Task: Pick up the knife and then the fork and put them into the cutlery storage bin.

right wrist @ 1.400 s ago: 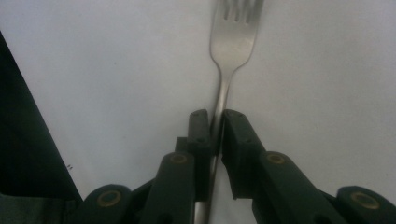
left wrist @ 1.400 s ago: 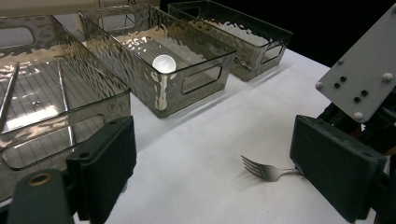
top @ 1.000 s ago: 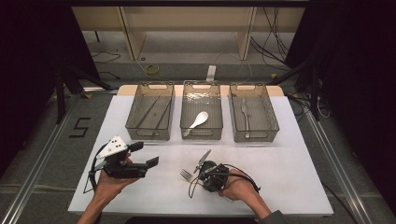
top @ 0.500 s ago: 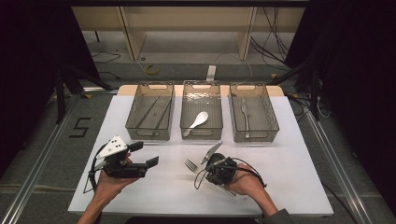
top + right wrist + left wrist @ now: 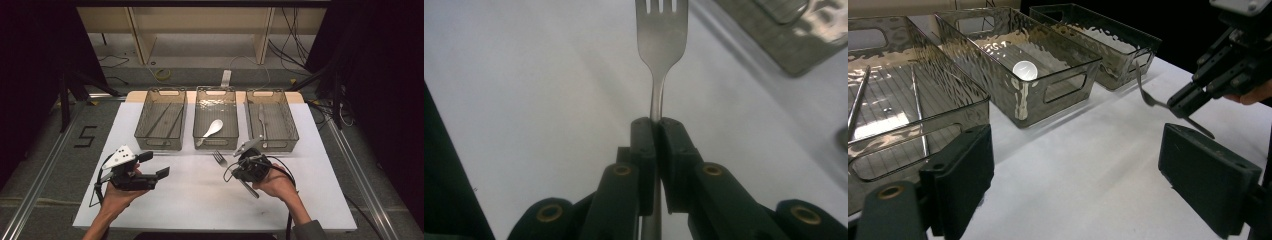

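Three smoky clear bins [image 5: 216,125] stand in a row on the white tabletop [image 5: 200,195]; the left one holds two chopsticks [image 5: 162,120], the middle one spoon [image 5: 212,130], the right one knife [image 5: 261,117]. One fork [image 5: 660,45], plain shiny steel with four tines, hangs just before the middle bin, its handle clamped in the right gripper [image 5: 656,125] jaws. The left gripper [image 5: 1073,170] jaws stand wide, empty.
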Demonstrator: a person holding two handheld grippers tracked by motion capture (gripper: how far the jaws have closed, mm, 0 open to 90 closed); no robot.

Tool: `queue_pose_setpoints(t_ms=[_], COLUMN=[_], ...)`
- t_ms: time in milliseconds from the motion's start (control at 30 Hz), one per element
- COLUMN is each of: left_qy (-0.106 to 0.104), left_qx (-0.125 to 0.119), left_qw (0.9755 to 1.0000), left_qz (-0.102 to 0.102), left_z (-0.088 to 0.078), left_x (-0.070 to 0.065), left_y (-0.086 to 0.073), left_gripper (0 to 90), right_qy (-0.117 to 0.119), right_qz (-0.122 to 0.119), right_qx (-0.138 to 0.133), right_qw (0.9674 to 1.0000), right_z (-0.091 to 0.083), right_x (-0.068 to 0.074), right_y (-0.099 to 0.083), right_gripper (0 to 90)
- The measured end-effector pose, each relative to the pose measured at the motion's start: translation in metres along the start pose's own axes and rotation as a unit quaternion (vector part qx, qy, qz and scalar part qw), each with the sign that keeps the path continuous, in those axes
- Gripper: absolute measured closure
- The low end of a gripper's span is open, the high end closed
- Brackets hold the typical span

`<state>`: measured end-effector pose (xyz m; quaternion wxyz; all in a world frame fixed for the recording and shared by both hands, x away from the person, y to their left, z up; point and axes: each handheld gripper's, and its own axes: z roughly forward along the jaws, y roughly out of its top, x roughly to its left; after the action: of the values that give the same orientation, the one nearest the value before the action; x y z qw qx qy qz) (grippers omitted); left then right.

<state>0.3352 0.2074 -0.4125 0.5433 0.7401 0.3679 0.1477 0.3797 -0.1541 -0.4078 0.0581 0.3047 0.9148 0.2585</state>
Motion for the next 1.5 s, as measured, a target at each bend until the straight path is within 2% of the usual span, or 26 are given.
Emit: queue_pose_setpoints(t_ms=[100,167,200,333,467,667,1000,1500], left_qy=[0.0,0.001,0.001,0.0,0.001,0.002,0.0,0.001], left_qx=[-0.001,-0.001,-0.002,-0.002,-0.003,-0.004,-0.008,-0.009], left_qw=[1.0,1.0,1.0,1.0,1.0,1.0,1.0,0.9999], left_qz=[-0.002,-0.001,-0.001,-0.002,-0.003,-0.004,-0.006,-0.007], left_z=[0.0,0.0,0.0,0.0,-0.001,-0.002,-0.002,-0.002], left_x=[0.0,0.0,0.0,0.0,0.001,0.002,0.002,0.002], left_y=[0.0,0.0,0.0,0.0,0.0,0.0,0.0,0.0], left_gripper=[13.9,13.9,13.9,13.9,13.9,13.9,13.9,13.8], right_qy=[-0.002,0.0,-0.004,-0.006,-0.008,-0.022,-0.06,-0.092], right_qz=[0.003,0.015,0.013,0.03,0.054,0.072,0.09,0.117], right_qx=[-0.013,-0.022,-0.03,-0.059,-0.083,-0.113,-0.134,-0.146], right_qw=[0.9999,0.9996,0.9995,0.9978,0.995,0.9907,0.9851,0.978], right_z=[-0.007,-0.013,-0.014,-0.022,-0.031,-0.043,-0.055,-0.066], right_x=[-0.004,-0.008,-0.011,-0.022,-0.033,-0.05,-0.076,-0.106], right_y=[0.001,0.002,0.002,0.003,0.004,0.009,0.023,0.038], right_gripper=[85.9,85.9,85.9,85.9,85.9,85.9,86.0,86.0])
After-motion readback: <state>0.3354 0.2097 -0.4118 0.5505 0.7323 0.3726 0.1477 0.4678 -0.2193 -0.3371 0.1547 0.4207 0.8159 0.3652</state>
